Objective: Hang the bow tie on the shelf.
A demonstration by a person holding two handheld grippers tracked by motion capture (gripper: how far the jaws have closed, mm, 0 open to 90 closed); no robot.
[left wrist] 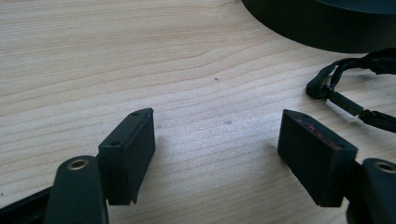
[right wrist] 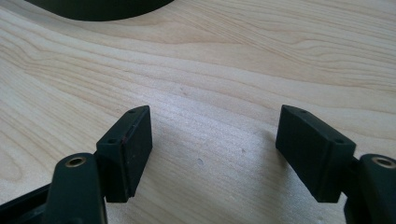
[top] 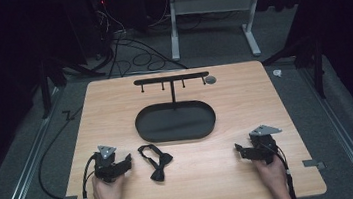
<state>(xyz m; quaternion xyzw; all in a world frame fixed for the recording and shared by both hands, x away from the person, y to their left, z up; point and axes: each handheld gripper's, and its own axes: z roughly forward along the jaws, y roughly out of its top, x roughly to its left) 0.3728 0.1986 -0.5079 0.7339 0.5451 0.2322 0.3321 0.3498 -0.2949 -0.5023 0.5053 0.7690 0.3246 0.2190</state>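
A black bow tie (top: 155, 162) with its strap lies on the wooden table (top: 246, 106), in front of a black oval tray (top: 175, 122). From the tray rises a black T-shaped rack (top: 171, 79) with small hooks. My left gripper (top: 127, 161) rests on the table just left of the bow tie, open and holding nothing. In the left gripper view (left wrist: 217, 135) the strap (left wrist: 345, 100) lies to the right, beyond the jaws. My right gripper (top: 239, 151) sits at the table's front right, open and empty (right wrist: 212, 133).
A small round grey object (top: 210, 79) lies by the rack's right end. Beyond the table are cables (top: 134, 54) on the floor and a white table frame (top: 215, 19). Bare wood lies between the two grippers.
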